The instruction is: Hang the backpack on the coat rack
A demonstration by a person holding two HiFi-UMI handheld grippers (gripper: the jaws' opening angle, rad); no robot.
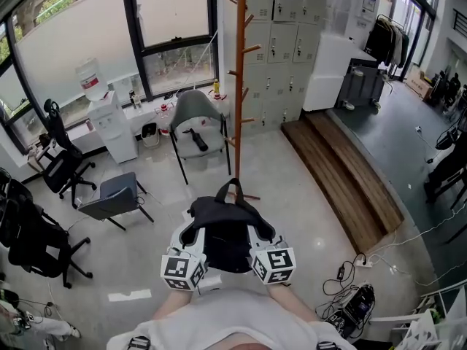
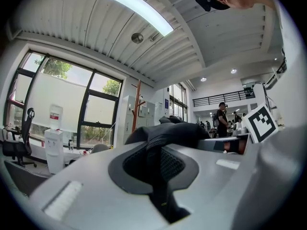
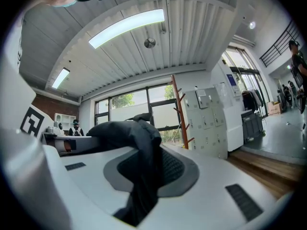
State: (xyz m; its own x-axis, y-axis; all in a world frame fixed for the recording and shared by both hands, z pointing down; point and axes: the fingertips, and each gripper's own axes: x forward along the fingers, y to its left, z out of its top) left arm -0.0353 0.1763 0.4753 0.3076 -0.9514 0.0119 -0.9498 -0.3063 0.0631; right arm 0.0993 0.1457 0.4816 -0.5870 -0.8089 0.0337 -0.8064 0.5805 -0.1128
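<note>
In the head view, a black backpack hangs in front of me between both grippers, its top loop standing up. My left gripper is shut on the backpack's left side and my right gripper on its right side. In the left gripper view, black fabric is pinched between the grey jaws of the left gripper. The right gripper view shows the same, with black fabric in the right gripper. The wooden coat rack stands ahead on the tiled floor, its pegs bare; its pole appears in both gripper views.
A grey chair stands just left of the rack, and a folded seat is nearer left. Black office chairs line the left edge. A water dispenser, lockers, a wooden step and floor cables are also around.
</note>
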